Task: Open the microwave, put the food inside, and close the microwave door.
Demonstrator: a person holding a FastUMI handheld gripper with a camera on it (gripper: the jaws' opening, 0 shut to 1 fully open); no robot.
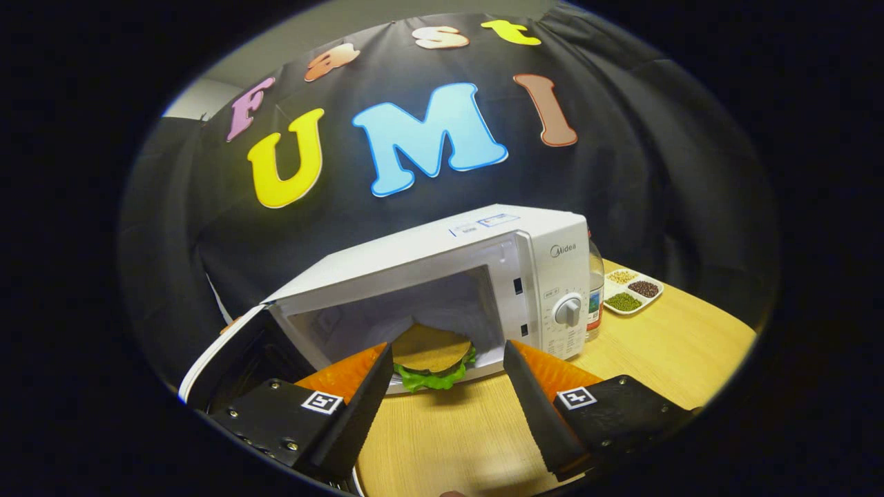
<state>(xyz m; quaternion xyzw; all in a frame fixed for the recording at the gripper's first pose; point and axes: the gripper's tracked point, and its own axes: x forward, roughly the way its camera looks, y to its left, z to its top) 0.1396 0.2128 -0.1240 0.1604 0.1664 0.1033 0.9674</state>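
A white microwave (483, 248) stands on the wooden table (663, 345). Its door (224, 355) is swung wide open to the left, beside my left finger. A toy burger (431, 355), a brown bun over green lettuce, rests at the front lip of the cavity, partly inside. My gripper (449, 351) is open, with the burger just ahead, between the fingertips. The left fingertip (381, 369) is right at the burger's edge, while a gap separates the right fingertip (516, 359) from it. I cannot tell whether the burger lies on a plate.
A clear bottle (595, 293) stands against the microwave's right side. Beyond it, a white divided dish (632, 290) holds beans and grains. The control knob (568, 312) sits on the microwave's right front panel. Bare tabletop lies under the fingers.
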